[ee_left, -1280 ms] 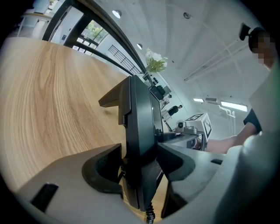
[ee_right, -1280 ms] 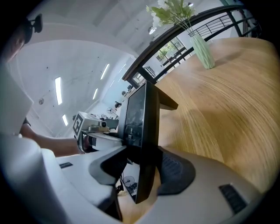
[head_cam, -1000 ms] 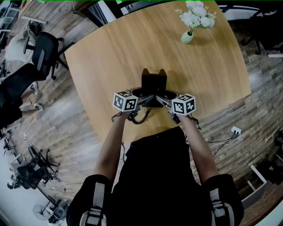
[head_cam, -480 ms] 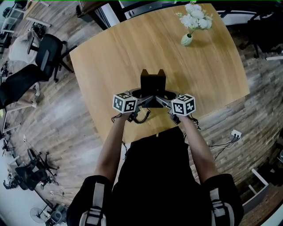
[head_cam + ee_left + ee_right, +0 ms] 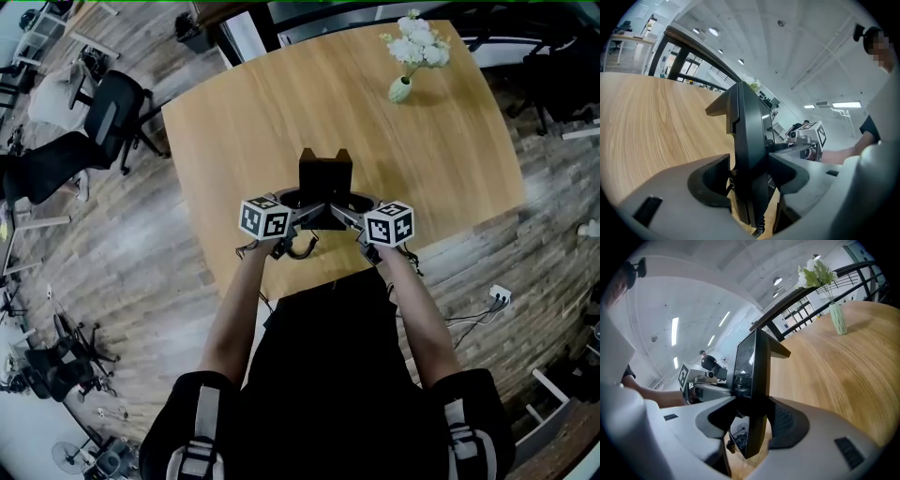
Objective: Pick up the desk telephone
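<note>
The black desk telephone (image 5: 324, 180) is held between both grippers over the near part of the wooden table (image 5: 281, 103), raised off the wood in the two gripper views. My left gripper (image 5: 302, 210) is shut on its left edge, and in the left gripper view the phone (image 5: 750, 154) fills the gap between the jaws of that gripper (image 5: 749, 174). My right gripper (image 5: 349, 212) is shut on the right edge, the phone (image 5: 754, 380) clamped edge-on in this gripper (image 5: 751, 414). A coiled cord (image 5: 298, 249) hangs below the left side.
A small green vase of white flowers (image 5: 410, 56) stands at the table's far right; the vase (image 5: 837, 317) also shows in the right gripper view. Office chairs (image 5: 117, 112) stand on the floor to the left. A power strip (image 5: 499, 296) lies on the floor at right.
The grippers and phone keep their places in the head view. The table and floor have slid slightly to the right beneath them.
</note>
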Tool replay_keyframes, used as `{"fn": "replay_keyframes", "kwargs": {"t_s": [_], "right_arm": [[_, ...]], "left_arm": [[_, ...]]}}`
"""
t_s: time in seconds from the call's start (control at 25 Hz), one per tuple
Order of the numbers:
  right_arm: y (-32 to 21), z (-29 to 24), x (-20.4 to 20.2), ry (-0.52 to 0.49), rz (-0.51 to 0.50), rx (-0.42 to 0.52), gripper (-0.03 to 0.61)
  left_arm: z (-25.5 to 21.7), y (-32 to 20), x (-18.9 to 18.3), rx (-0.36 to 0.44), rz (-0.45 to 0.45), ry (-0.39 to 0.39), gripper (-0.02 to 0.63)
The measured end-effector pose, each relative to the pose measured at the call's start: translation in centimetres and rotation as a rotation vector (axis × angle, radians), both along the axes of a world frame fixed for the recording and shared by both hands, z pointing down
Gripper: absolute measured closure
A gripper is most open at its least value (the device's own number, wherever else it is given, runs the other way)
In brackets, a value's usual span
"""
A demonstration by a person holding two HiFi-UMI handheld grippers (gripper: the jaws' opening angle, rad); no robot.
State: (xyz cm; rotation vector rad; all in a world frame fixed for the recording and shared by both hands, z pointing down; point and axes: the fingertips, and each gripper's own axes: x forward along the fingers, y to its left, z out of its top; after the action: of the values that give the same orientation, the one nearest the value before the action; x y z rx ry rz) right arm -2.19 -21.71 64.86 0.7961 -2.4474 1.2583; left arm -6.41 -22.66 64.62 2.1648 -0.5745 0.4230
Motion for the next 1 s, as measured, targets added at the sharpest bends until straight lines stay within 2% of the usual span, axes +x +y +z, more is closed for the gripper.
{"fn": "replay_keyframes", "kwargs": {"t_s": [0.48, 1.0], "right_arm": [[2.8, -2.5, -1.6, -0.007, -0.007, 0.043, 0.360], [5.6, -4.9, -3.6, 0.041, -0.029, 0.127, 0.360]], "left_arm": [[-2.6, 2.8, -1.7, 0.068, -0.033, 0.016, 0.359], [-4.8, 5.7, -3.7, 0.126, -0.027, 0.049, 0.359]]}}
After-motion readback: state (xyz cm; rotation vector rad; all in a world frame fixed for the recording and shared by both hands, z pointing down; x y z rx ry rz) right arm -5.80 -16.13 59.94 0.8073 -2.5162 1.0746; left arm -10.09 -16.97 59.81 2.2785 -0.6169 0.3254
